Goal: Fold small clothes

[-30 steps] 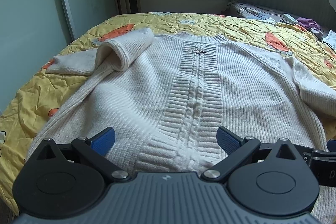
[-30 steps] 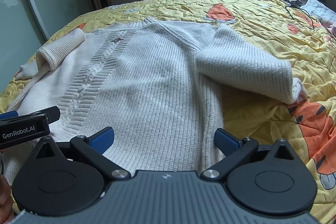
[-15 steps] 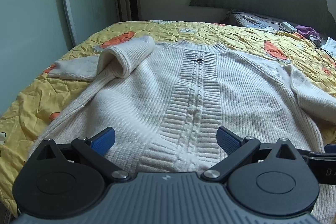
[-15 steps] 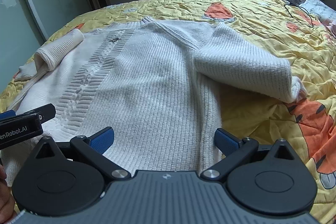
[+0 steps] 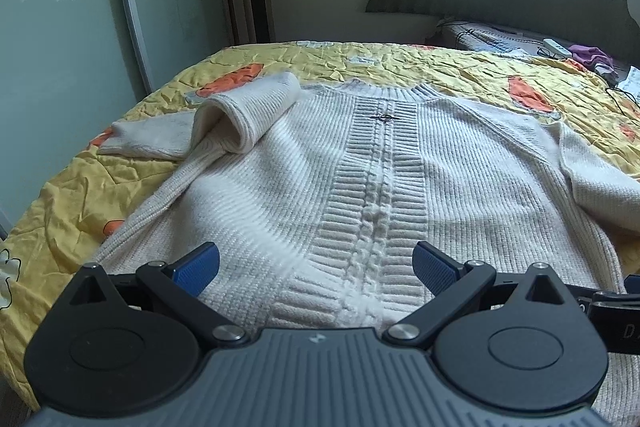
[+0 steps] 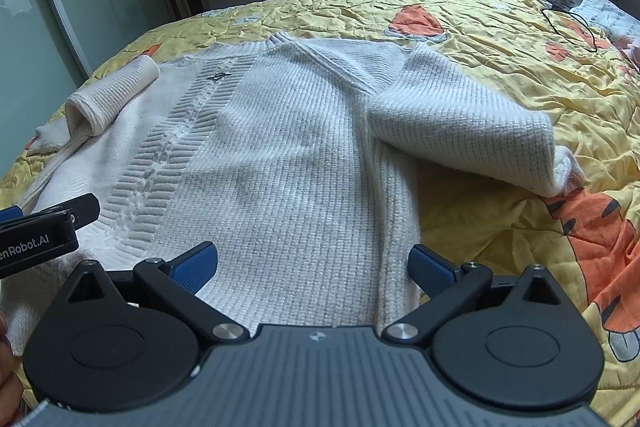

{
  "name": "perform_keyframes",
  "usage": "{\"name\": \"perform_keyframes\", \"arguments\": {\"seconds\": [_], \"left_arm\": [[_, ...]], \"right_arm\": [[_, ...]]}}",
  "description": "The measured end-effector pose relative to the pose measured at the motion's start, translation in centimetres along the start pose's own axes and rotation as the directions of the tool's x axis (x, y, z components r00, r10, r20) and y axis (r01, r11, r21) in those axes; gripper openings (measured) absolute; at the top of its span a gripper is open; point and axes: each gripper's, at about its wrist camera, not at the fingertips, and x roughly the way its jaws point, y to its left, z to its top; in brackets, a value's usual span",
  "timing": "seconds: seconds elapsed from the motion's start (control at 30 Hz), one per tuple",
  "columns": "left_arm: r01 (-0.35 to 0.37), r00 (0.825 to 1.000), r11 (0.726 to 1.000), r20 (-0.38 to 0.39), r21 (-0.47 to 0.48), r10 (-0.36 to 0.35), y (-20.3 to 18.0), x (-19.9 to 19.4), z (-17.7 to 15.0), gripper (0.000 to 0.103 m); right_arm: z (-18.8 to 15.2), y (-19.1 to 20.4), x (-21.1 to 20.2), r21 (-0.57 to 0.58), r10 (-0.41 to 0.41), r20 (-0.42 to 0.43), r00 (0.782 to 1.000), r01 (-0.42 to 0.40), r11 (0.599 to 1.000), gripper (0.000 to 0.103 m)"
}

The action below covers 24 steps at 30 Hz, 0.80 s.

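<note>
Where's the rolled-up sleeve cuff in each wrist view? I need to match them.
Left wrist: rolled sleeve cuff, upper left, left of the collar.
Right wrist: same cuff, far left, mid-height.
Shared landmark: small dark emblem on the sweater's cable panel.

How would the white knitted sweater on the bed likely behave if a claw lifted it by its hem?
The sweater would probably sag and drape: its sleeve already lies limply folded. The thick ribbed knit suggests some weight for its size. Its coarse texture should grip well, though lying on the rumpled bedspread it may drag.
</note>
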Motion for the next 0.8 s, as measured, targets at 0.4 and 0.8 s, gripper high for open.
{"name": "perform_keyframes", "arguments": {"seconds": [0.4, 0.8], "left_arm": [[-0.031, 0.999, 1.000, -0.021, 0.003, 0.031, 0.1, 0.4, -0.2, 0.103], [0.011, 1.000, 0.998, 0.009, 0.058, -0.011, -1.8, 0.3, -0.1, 0.103]], "right_arm": [[-0.1, -0.6, -0.3, -0.035, 0.013, 0.041, 0.999, -0.011, 0.999, 0.103], [3.3, -7.7, 2.2, 0.050, 0.088, 0.036, 0.995, -0.090, 0.995, 0.103]]}}
